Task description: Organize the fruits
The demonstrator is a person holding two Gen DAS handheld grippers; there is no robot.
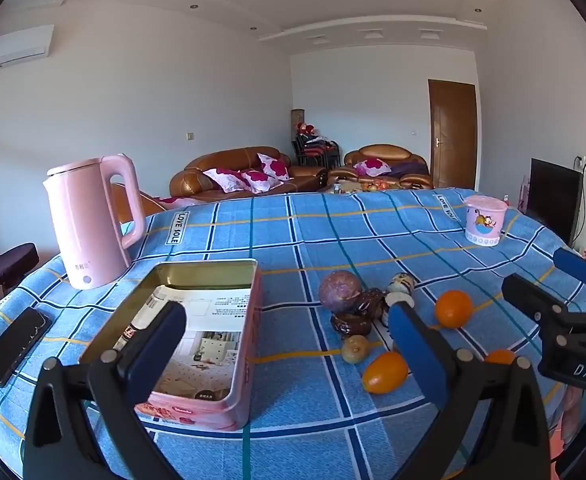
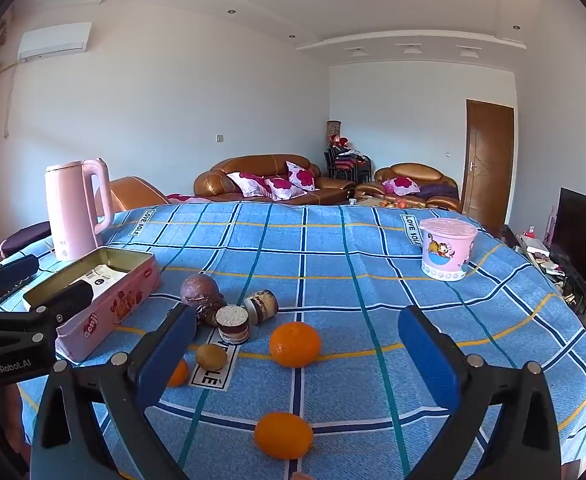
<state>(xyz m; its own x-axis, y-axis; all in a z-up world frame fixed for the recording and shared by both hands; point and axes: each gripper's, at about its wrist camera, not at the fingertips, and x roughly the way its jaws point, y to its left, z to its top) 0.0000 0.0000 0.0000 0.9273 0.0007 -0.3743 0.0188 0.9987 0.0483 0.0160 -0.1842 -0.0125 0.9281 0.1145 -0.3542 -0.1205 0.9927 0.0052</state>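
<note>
An open pink tin point(image 1: 197, 344) with a leaflet inside lies on the blue checked cloth; it also shows in the right wrist view point(image 2: 105, 304). Fruit lies loose beside it: a purple passion fruit point(image 1: 339, 291), a round orange point(image 1: 453, 309), an oval orange fruit point(image 1: 385, 372), a small brown fruit point(image 1: 355, 349), dark dates point(image 1: 351, 324). In the right wrist view an orange point(image 2: 295, 344) and another orange point(image 2: 284, 435) lie between my fingers. My left gripper point(image 1: 289, 344) is open, left finger over the tin. My right gripper point(image 2: 297, 348) is open and empty.
A pink kettle point(image 1: 89, 220) stands at the back left, a black phone point(image 1: 15, 344) at the left edge, a pink cartoon tub point(image 1: 485, 220) at the back right. Two small round layered cakes point(image 2: 249, 314) lie among the fruit. Sofas and a door stand behind the table.
</note>
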